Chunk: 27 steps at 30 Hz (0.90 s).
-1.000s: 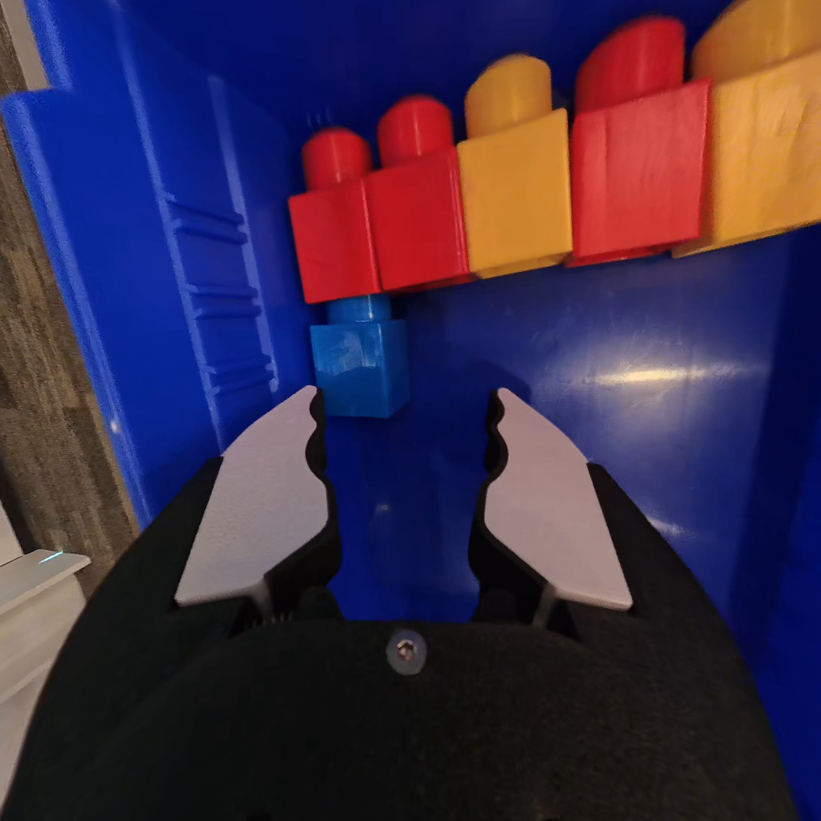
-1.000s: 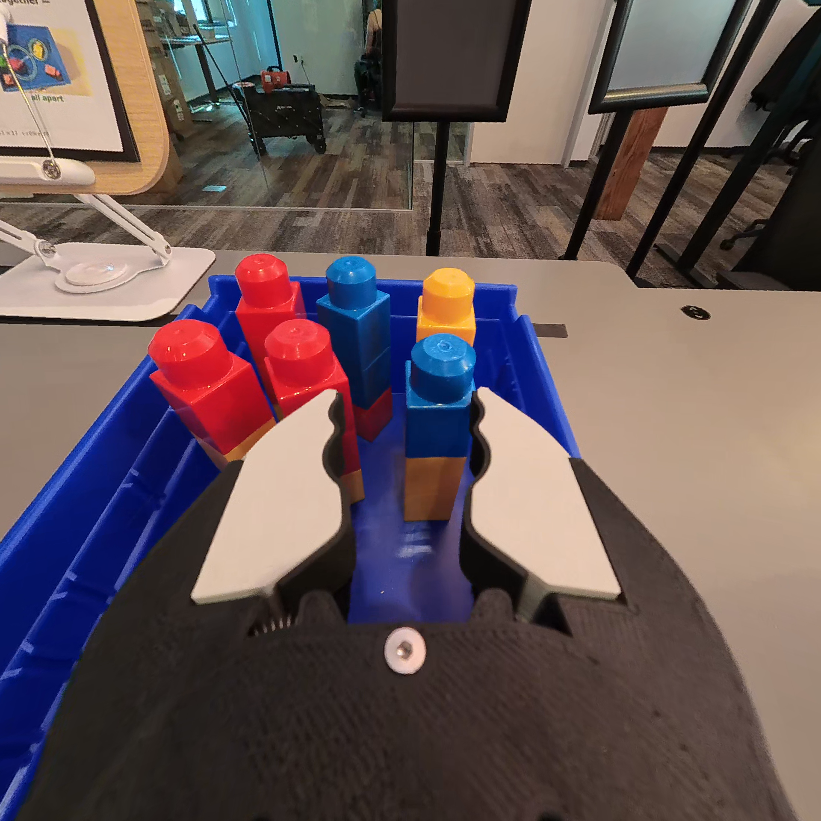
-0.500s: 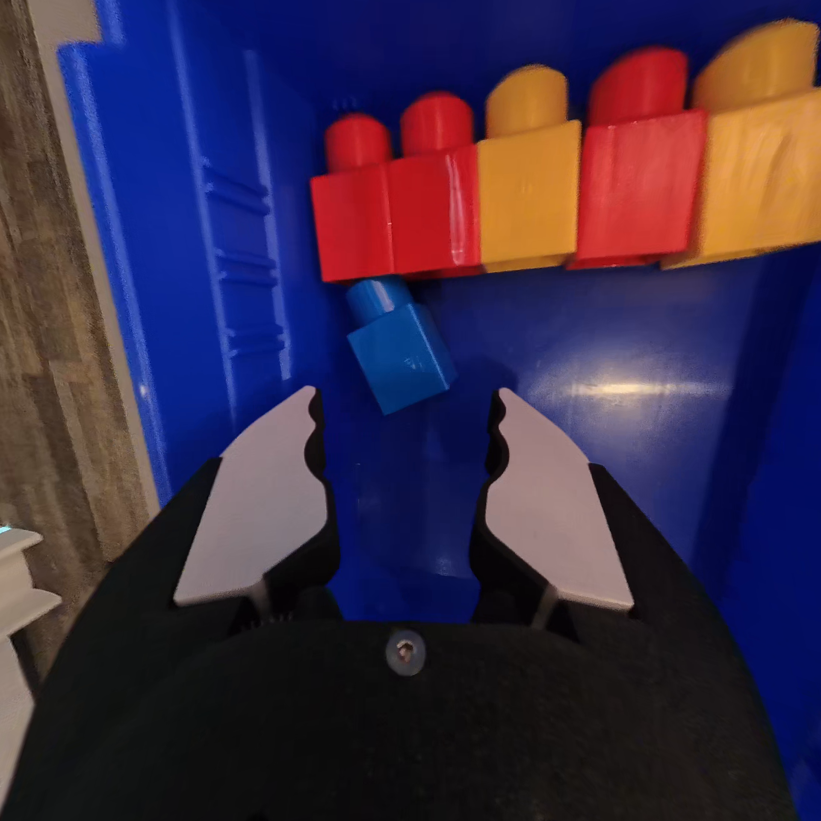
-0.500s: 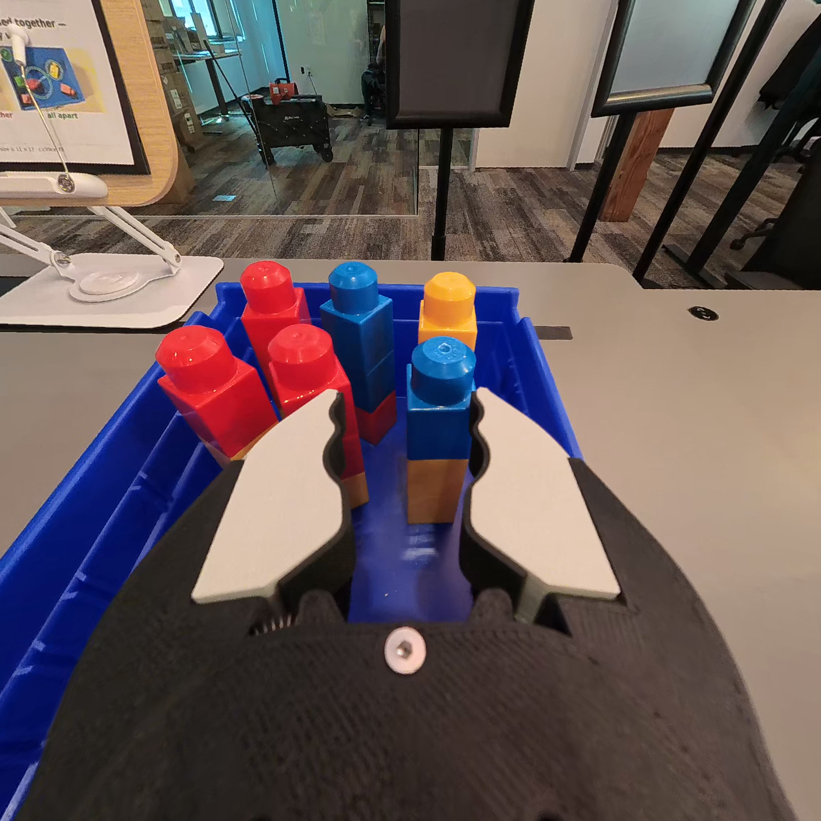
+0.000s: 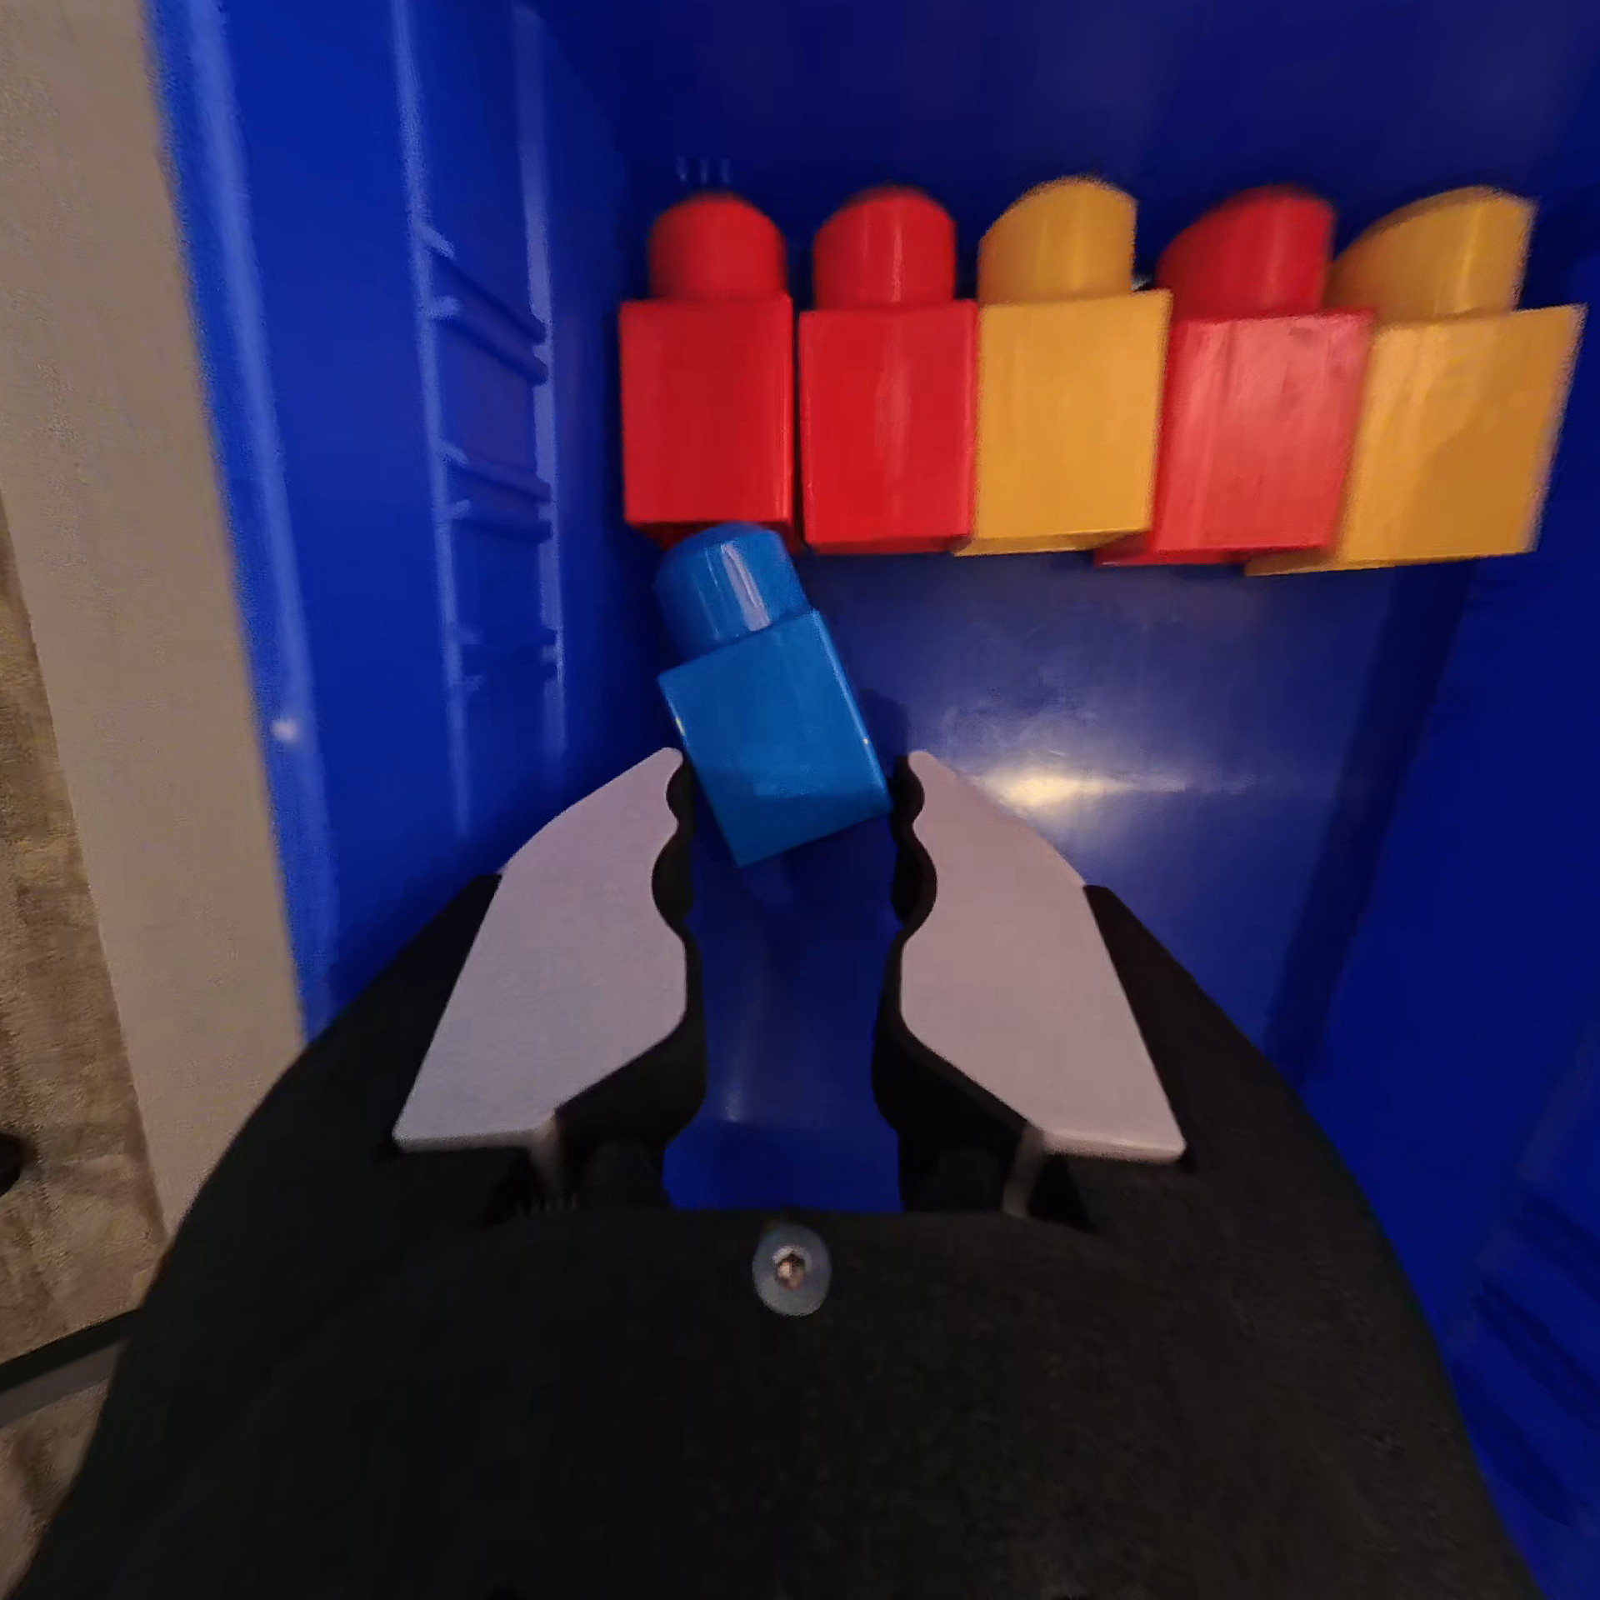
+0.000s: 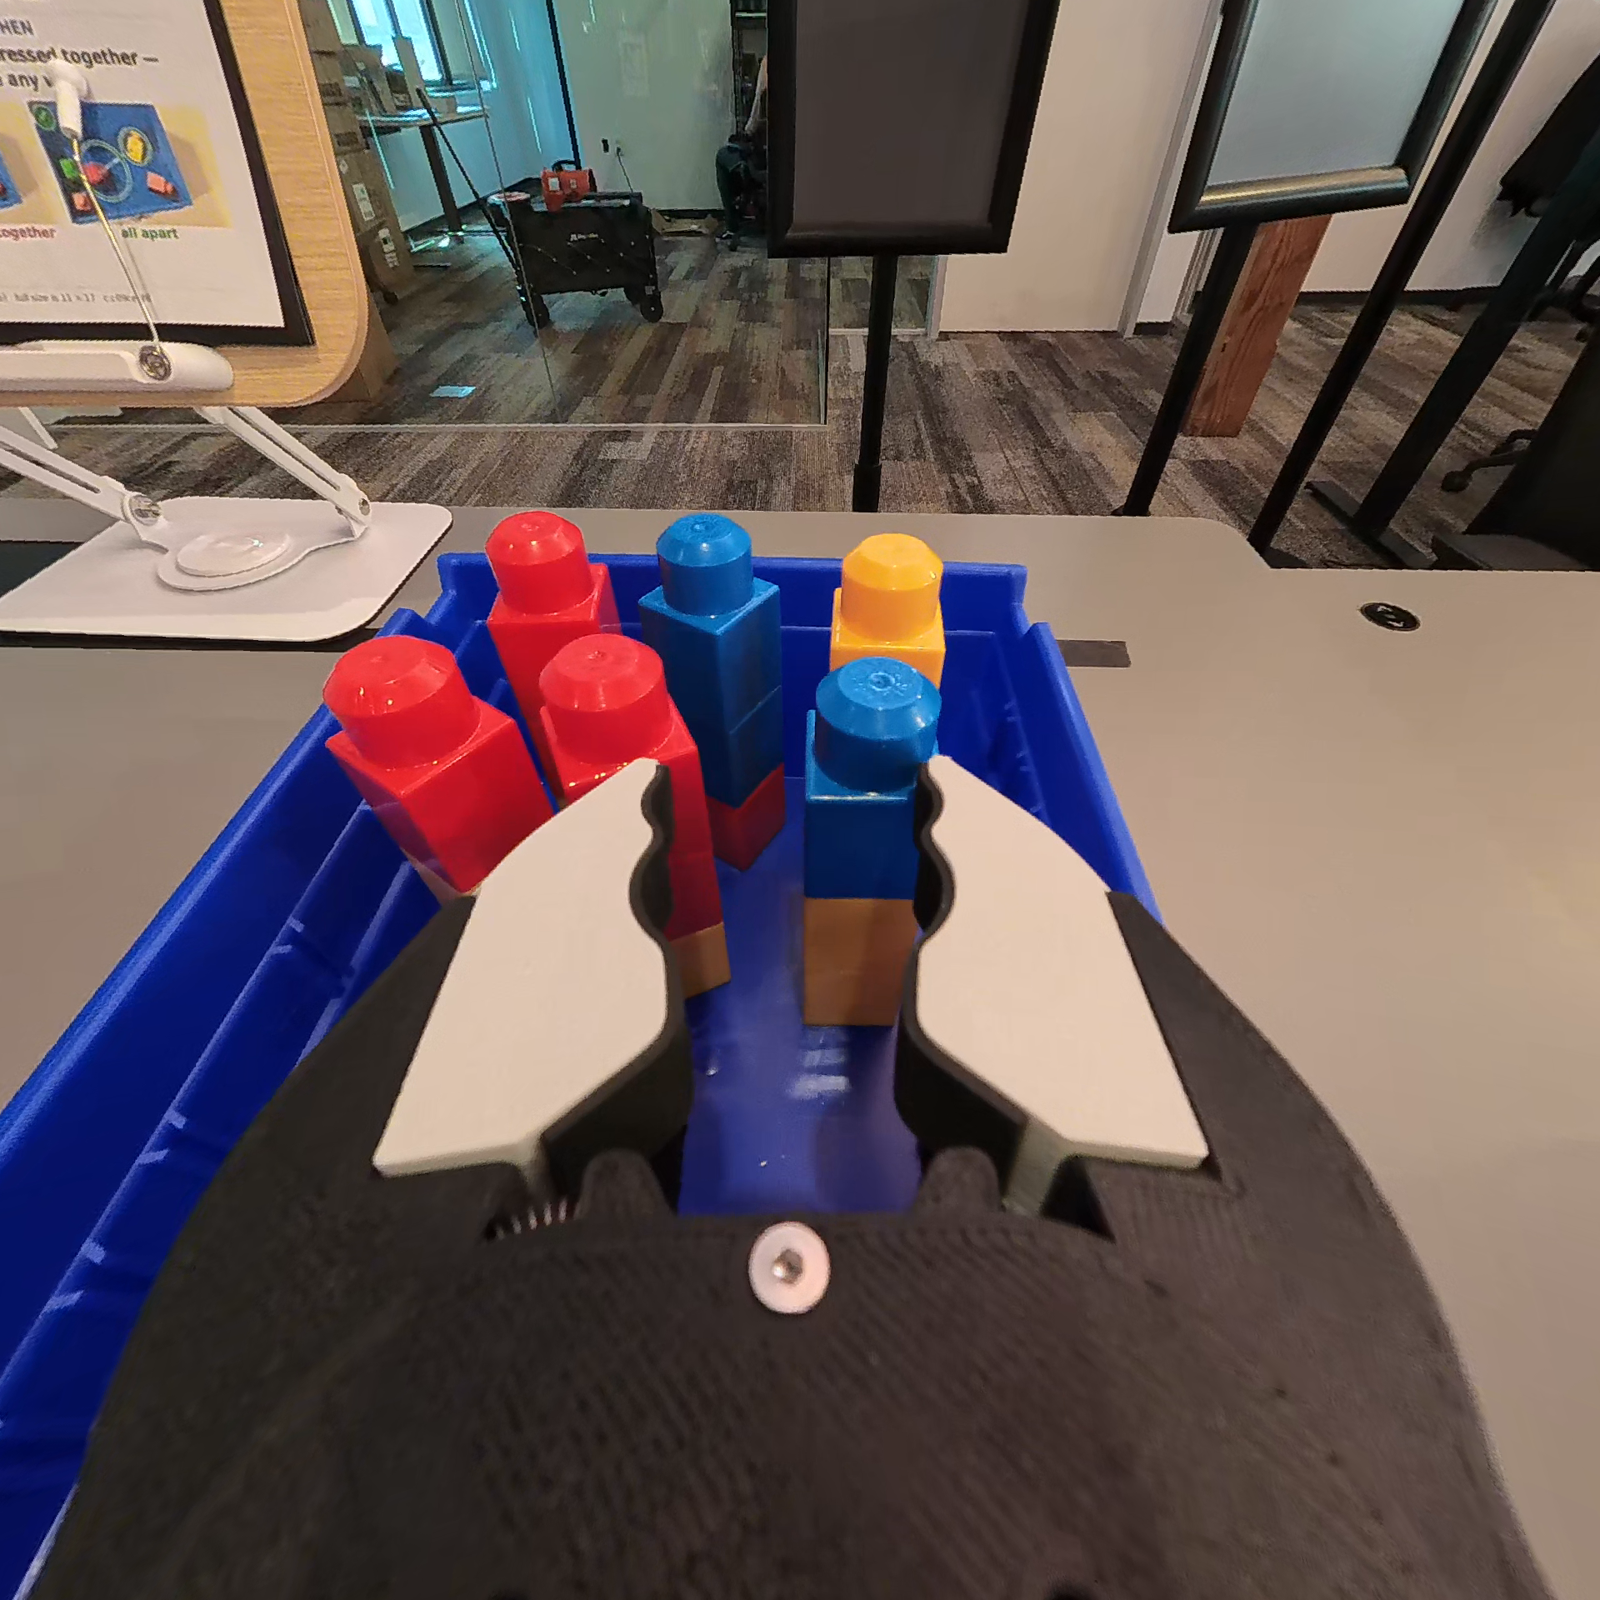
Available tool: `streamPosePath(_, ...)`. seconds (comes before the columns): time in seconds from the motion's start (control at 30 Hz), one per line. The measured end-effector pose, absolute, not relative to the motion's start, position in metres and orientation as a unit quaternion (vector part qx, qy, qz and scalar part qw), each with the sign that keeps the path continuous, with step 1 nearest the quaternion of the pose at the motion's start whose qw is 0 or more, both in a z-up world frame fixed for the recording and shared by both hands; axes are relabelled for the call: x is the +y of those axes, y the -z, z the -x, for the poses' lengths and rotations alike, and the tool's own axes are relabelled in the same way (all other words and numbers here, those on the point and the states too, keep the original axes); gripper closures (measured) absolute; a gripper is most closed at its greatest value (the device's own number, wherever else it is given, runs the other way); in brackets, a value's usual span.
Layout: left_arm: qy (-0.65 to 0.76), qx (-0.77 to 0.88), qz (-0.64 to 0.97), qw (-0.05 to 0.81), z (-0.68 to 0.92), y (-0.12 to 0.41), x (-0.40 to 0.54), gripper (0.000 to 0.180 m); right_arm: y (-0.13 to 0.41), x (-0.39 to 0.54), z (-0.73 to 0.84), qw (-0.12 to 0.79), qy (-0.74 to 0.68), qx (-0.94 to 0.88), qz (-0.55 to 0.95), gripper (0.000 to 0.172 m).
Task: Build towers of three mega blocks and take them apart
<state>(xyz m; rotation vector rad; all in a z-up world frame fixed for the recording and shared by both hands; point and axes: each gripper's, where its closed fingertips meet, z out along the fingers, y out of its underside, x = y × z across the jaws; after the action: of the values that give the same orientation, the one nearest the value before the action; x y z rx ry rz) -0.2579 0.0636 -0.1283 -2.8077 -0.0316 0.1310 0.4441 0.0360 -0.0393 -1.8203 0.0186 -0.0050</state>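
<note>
In the left wrist view I look down into the blue bin point(image 5: 346, 519). A row of red and yellow blocks point(image 5: 1065, 416) lies along its far side. A loose blue block point(image 5: 770, 727) lies tilted just below the row's left end. My left gripper point(image 5: 790, 762) is open, with its fingertips close on both sides of the block's lower end; I see no firm press. In the right wrist view my right gripper point(image 6: 790, 779) is open and empty over the bin point(image 6: 216, 952). A blue-on-yellow tower point(image 6: 861, 831) stands just beyond its right finger.
More towers stand in the bin: red-topped ones point(image 6: 433, 762) point(image 6: 623, 736) point(image 6: 545, 597), a blue one on a red base point(image 6: 719, 675) and a yellow-topped one point(image 6: 892, 606). The bin sits on a grey table point(image 6: 1299, 822). A white stand base point(image 6: 216, 554) is at back left.
My left gripper has moved in on the blue block and its jaws have narrowed around it. The block has tipped from straight to tilted. The right gripper has barely moved and kept its opening.
</note>
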Motion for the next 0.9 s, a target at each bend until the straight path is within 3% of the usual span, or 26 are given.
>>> streamPosePath(0.23,0.172,0.12,0.927,0.312,0.143,0.007,0.04,0.137,0.04,0.037,-0.443,0.614,0.002,0.005,0.79,0.117)
streamPosePath(0.33,0.268,0.252,0.877,0.308,0.054,-0.018,0.005,0.137,0.039,0.037,-0.441,0.616,0.001,0.001,0.788,0.117)
streamPosePath(0.5,0.268,0.37,0.851,0.26,-0.068,0.034,-0.015,0.137,0.03,0.035,-0.441,0.632,0.012,-0.01,0.774,0.117)
streamPosePath(0.67,0.162,0.424,0.862,0.225,-0.103,0.113,-0.011,0.137,0.018,0.031,-0.443,0.65,0.024,-0.012,0.759,0.118)
streamPosePath(0.9,0.049,0.475,0.853,0.209,-0.098,0.154,-0.006,0.137,0.025,0.032,-0.445,0.641,0.009,-0.007,0.768,0.118)
